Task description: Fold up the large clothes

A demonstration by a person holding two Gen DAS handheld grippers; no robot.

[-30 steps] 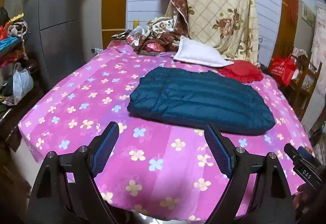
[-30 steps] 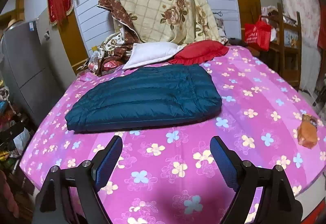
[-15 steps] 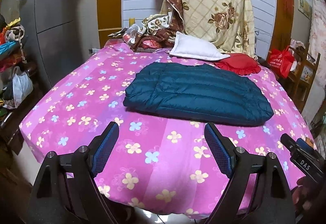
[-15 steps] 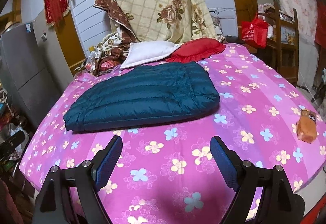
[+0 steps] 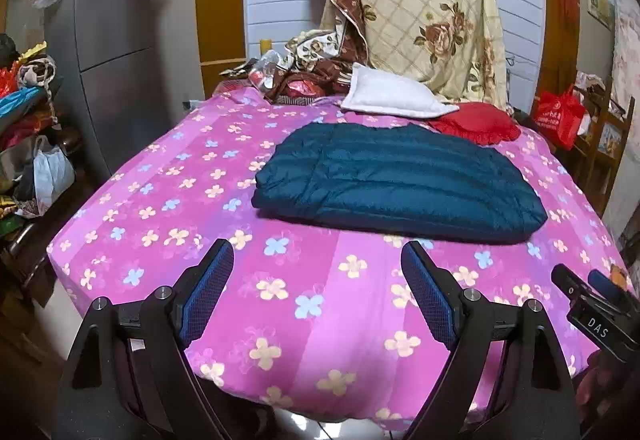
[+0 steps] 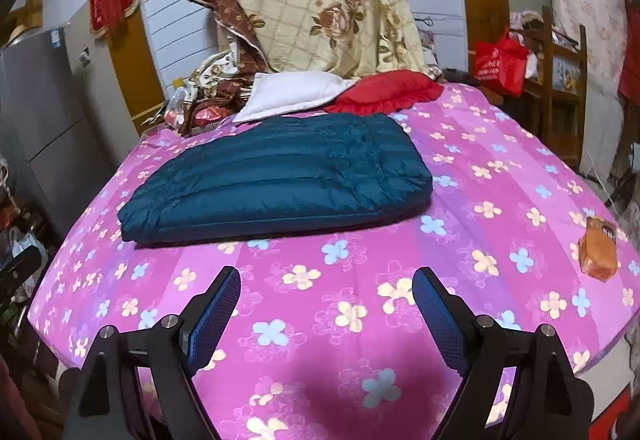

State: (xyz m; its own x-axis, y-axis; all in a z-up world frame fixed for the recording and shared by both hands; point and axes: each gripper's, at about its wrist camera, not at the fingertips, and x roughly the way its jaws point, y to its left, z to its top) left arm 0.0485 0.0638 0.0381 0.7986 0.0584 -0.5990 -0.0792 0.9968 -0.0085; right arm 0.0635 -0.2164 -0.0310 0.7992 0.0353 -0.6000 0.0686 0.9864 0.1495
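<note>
A dark teal quilted down jacket point(image 5: 396, 180) lies folded flat on the pink flowered bed point(image 5: 160, 208); it also shows in the right wrist view point(image 6: 276, 176). My left gripper point(image 5: 318, 256) is open and empty, held above the bed's near edge, well short of the jacket. My right gripper point(image 6: 326, 282) is open and empty, also over the bed's near part, apart from the jacket. The right gripper's body shows at the lower right of the left wrist view point(image 5: 596, 308).
A white pillow point(image 5: 392, 96), a red cushion point(image 5: 476, 122) and a heap of floral quilts point(image 5: 416, 8) sit at the bed's head. An orange packet point(image 6: 598, 250) lies at the right edge. A grey fridge point(image 5: 108, 52) stands left, a wooden chair point(image 6: 560, 80) right.
Both grippers have drawn back from the jacket and away from the bed, so more of the bed's near edge shows. The jaws stay open. The jacket has not moved.
</note>
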